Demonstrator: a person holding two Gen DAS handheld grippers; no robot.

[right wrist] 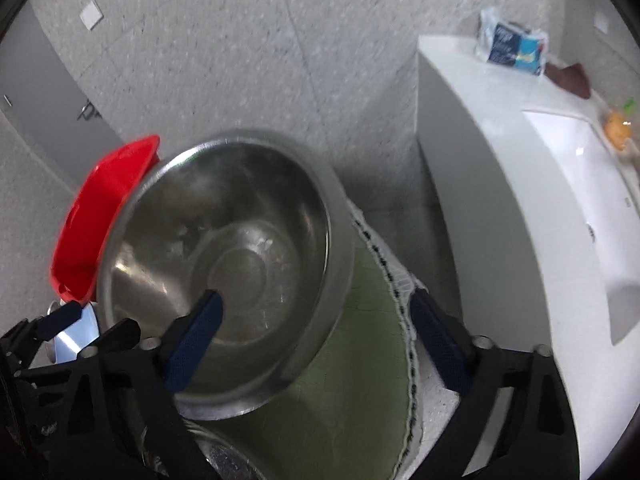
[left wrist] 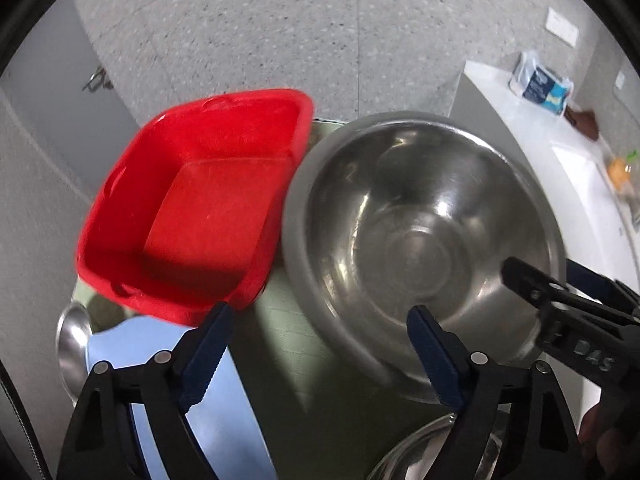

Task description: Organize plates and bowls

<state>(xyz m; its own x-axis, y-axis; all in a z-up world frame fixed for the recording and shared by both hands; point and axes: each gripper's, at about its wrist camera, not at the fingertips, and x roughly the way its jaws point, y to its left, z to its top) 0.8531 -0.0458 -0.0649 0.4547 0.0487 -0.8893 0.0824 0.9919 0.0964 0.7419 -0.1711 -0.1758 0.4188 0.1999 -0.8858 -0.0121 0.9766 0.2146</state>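
Steel bowl (right wrist: 224,240) under right gripper (right wrist: 316,312) (angled down, open).

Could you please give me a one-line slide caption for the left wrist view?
Open left gripper above a green mat, facing a red square plastic tub and a large stainless-steel bowl.

Red tub (left wrist: 192,216), silver bowl (left wrist: 424,240), green mat (left wrist: 288,344)

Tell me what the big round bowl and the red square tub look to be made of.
Big round bowl: apparently stainless steel, brushed finish; grey metallic sheen with bright, smeared reflections inside. Red square tub: likely plastic, smooth and slightly glossy; uniform saturated colour, moulded rounded corners and rolled rim. Motion blur leaves finer surface detail open.
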